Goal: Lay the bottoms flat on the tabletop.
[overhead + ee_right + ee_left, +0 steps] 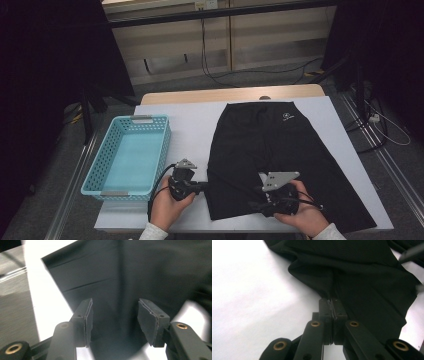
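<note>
One broad white table (190, 125) takes up the middle of the room, and a pair of black shorts (280, 150) lies flat across its right half, waistband at the far side, the two legs pointing back toward the person. The shorts' right leg runs down nearly to the table's near right corner, and the cloth is so dark that its folds and seams are hard to read from above; the near hem is partly covered by the person's right hand and its tool. A wooden strip of the tabletop shows along the far edge. To the left stands a light blue basket (107, 150), its floor bare, its near left corner hanging close to the table's edge. A lane of bare white runs between basket and shorts, and more bare table lies beyond the basket.

The left gripper (204, 187) sits in that lane at the outer edge of the shorts' left leg, its jaws pressed together on a pinch of the black fabric; in the left gripper view the cloth bunches up right at the closed pads. The right gripper (256, 204) rests over the inner part of the same leg near the hem, its jaws spread apart with the fabric lying flat between the pads (88, 320), which do not press on it.
</note>
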`<action>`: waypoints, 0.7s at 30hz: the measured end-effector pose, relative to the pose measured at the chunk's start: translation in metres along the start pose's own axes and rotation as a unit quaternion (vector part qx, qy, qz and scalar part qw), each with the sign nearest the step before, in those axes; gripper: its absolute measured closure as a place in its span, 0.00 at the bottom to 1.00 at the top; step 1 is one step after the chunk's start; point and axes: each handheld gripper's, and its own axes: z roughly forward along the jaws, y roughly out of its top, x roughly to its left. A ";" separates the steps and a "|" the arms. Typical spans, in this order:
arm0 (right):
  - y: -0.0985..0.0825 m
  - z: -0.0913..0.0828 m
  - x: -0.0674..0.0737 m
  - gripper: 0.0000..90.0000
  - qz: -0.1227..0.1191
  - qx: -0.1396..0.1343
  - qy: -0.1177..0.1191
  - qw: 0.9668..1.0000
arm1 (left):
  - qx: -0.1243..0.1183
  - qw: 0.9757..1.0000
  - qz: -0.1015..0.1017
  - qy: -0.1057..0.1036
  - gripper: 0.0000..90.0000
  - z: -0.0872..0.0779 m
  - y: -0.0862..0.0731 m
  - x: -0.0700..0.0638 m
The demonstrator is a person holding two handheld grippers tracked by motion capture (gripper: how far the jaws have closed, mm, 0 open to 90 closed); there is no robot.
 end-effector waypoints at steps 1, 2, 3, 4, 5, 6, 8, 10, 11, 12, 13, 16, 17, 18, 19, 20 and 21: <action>0.001 0.004 0.005 0.46 -0.011 -0.001 0.009 1.000 | -0.003 1.000 -0.002 -0.003 0.99 0.000 -0.001 0.001; 0.002 0.007 0.008 0.42 -0.020 0.001 0.015 1.000 | -0.003 1.000 -0.006 -0.003 0.99 0.000 -0.003 0.002; 0.003 0.011 0.011 0.41 -0.029 0.009 0.020 0.999 | -0.001 1.000 -0.007 -0.001 0.99 0.001 -0.003 0.003; 0.003 0.014 0.014 0.40 -0.038 0.016 0.021 0.999 | -0.002 1.000 -0.008 -0.001 0.98 0.002 -0.003 0.004; 0.003 0.017 0.016 0.40 -0.050 0.014 0.018 0.998 | -0.002 1.000 -0.012 -0.003 0.98 0.003 -0.003 0.005; 0.003 0.018 0.017 0.42 -0.050 0.011 0.020 0.998 | -0.004 1.000 -0.013 -0.002 0.98 0.003 -0.003 0.006; 0.005 0.019 0.017 0.49 -0.046 0.011 0.016 0.999 | -0.007 1.000 -0.017 -0.002 0.98 0.004 -0.002 0.008; 0.005 0.019 0.017 0.69 -0.046 0.007 0.018 0.999 | -0.007 1.000 -0.018 -0.003 0.98 0.004 -0.002 0.010; 0.006 0.019 0.016 0.82 -0.046 0.007 0.018 0.999 | -0.008 1.000 -0.018 -0.002 0.98 0.005 -0.003 0.010; 0.006 0.019 0.015 0.88 -0.041 0.006 0.020 0.999 | -0.007 1.000 -0.018 -0.003 0.98 0.004 -0.002 0.010; 0.006 0.018 0.013 0.97 -0.038 0.009 0.023 0.999 | -0.007 1.000 -0.017 -0.004 0.98 0.004 -0.002 0.010; 0.007 0.016 0.013 0.99 -0.031 0.018 0.038 0.999 | -0.007 1.000 -0.012 -0.011 0.98 0.001 -0.002 0.006; 0.007 0.014 0.015 0.99 -0.032 0.025 0.050 0.998 | -0.007 1.000 -0.012 -0.015 0.98 0.001 -0.002 0.005; 0.007 0.013 0.018 0.99 -0.036 0.030 0.061 0.997 | -0.004 1.000 -0.011 -0.022 0.98 -0.001 -0.002 0.003; 0.006 0.011 0.022 0.99 -0.043 0.037 0.084 0.995 | -0.002 1.000 -0.007 -0.029 0.98 -0.001 -0.003 0.000; 0.006 0.010 0.026 0.99 -0.051 0.043 0.104 0.992 | 0.001 0.999 -0.003 -0.034 0.98 -0.001 -0.003 -0.003; 0.006 0.008 0.032 0.99 -0.064 0.047 0.127 0.989 | 0.005 0.999 0.002 -0.037 0.98 0.000 -0.003 -0.005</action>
